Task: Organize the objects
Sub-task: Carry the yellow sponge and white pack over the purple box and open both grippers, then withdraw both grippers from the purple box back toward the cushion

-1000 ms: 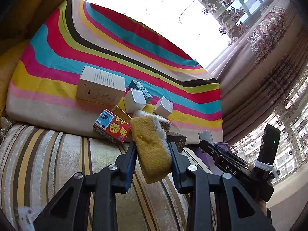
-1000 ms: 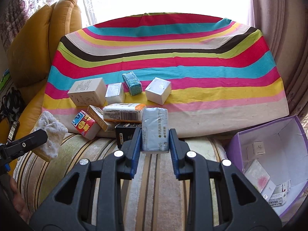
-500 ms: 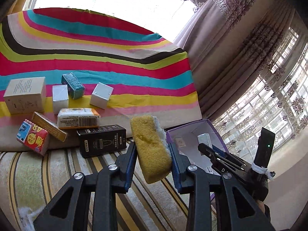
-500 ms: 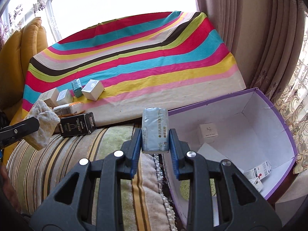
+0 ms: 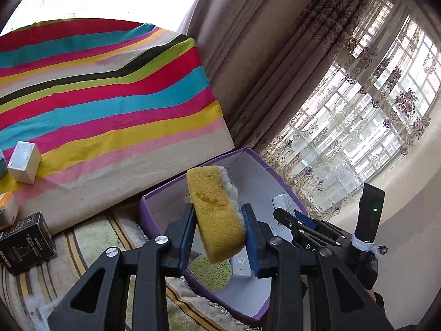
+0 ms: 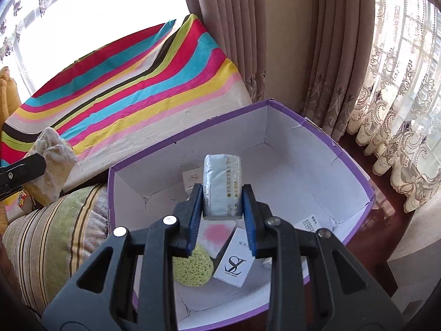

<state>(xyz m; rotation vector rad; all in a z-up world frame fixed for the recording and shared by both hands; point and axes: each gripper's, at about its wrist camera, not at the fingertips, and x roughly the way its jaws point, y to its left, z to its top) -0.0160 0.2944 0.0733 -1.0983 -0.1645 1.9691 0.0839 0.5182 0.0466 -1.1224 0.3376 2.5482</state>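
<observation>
My left gripper (image 5: 217, 231) is shut on a yellow sponge (image 5: 215, 212) with a white scrub side, held above the near left corner of a purple box (image 5: 154, 215). My right gripper (image 6: 222, 207) is shut on a silver-grey packet (image 6: 222, 187), hanging over the middle of the purple box (image 6: 317, 127). Inside the box lie a round green sponge (image 6: 193, 269), a white "SL" carton (image 6: 234, 262) and other small packets. In the right wrist view the left gripper with the sponge (image 6: 51, 162) shows at the left edge; in the left wrist view the right gripper (image 5: 308, 231) shows at the right.
A striped cushion (image 6: 55, 234) lies left of the box. On the rainbow-striped cloth (image 5: 110, 104) remain a white cube box (image 5: 23, 162) and a black carton (image 5: 24, 241). Curtains (image 6: 330, 55) and a window stand behind and right of the box.
Both grippers have swung to the right, away from the pile of boxes on the striped cloth, and now hang over the purple box. Sponge and packet stay gripped.
</observation>
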